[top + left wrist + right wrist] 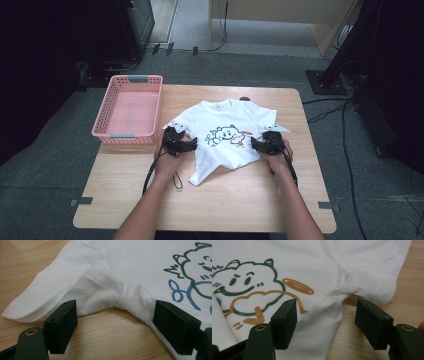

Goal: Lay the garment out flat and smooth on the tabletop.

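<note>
A small white T-shirt (227, 132) with a cartoon print lies front up on the wooden table (210, 200), its lower part bunched toward the front. My left gripper (192, 146) sits at the shirt's left side, open, its jaws on either side of the armpit seam (117, 302) just below the sleeve (50, 297). My right gripper (256, 145) is at the shirt's right side, open, with the side fold (324, 315) below the other sleeve (374, 272) between its jaws. Neither jaw pair presses the cloth.
A pink plastic basket (129, 109) stands at the table's back left, just left of the shirt. Bare wood lies in front of the shirt and along the right edge. Cables (345, 130) run over the floor to the right.
</note>
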